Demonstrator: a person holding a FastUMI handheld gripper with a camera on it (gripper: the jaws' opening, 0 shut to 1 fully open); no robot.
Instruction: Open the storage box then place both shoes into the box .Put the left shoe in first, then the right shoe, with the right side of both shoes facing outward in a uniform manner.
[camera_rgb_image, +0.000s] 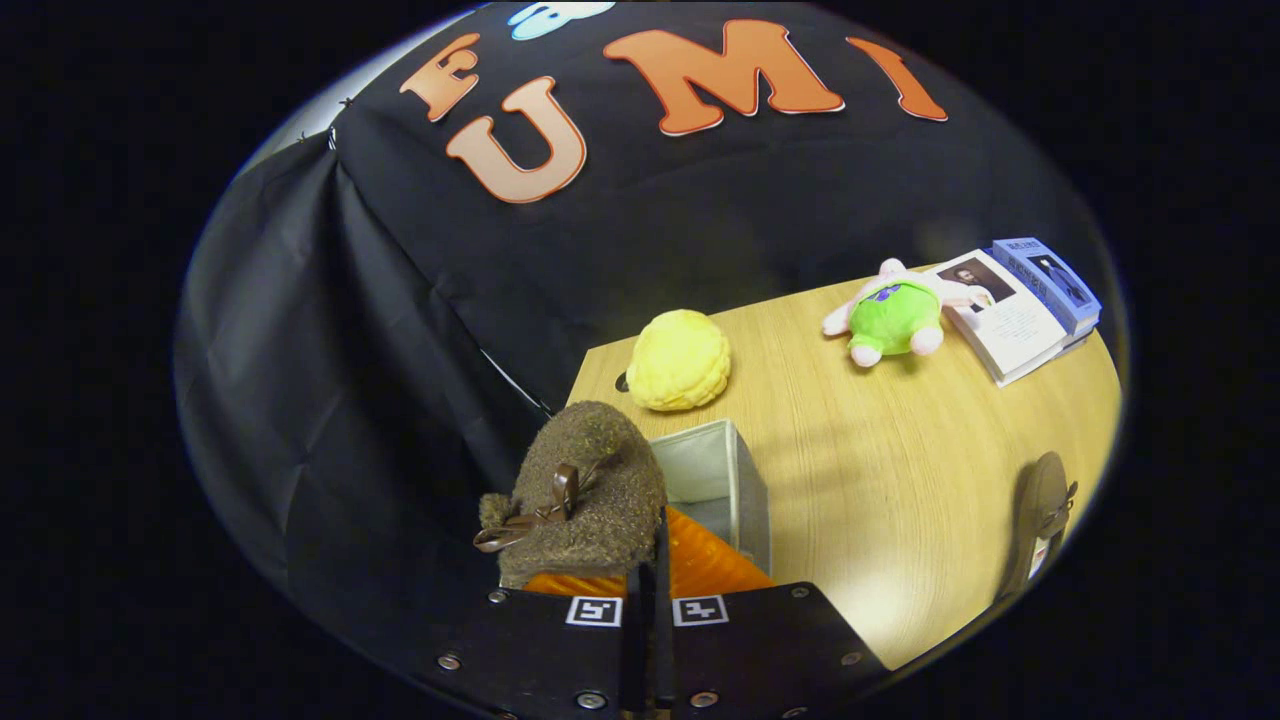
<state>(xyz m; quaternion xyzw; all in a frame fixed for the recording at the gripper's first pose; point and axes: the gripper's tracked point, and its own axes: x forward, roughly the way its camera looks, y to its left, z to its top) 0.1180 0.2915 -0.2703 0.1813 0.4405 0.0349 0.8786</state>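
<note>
Gripper (648, 560) clamped tight, fingers close together on the edge of a fuzzy brown shoe (590, 490) with a brown bow on top. Hanging right over the grey storage box (735, 480), which sits open at the near corner of the wooden table (880, 470), just this side of a yellow plush ball (680, 360). Looks like the first shoe on its way in, so step two of the job, box already open. Toe pointing away, bow toward the fingers; cannot tell from here which shoe of the pair this is, nor which flank faces out.

Second shoe (1040, 520) waiting well off to the right on the tabletop, on its side near the edge. Green and pink plush toy (890, 315) and a pair of books (1020, 300) farther back, clear of the action.

Next up, probably: lower straight down into the box, keep the shoe level, mind the near wall, let go only once the sole rests inside. Then across for the other one.
</note>
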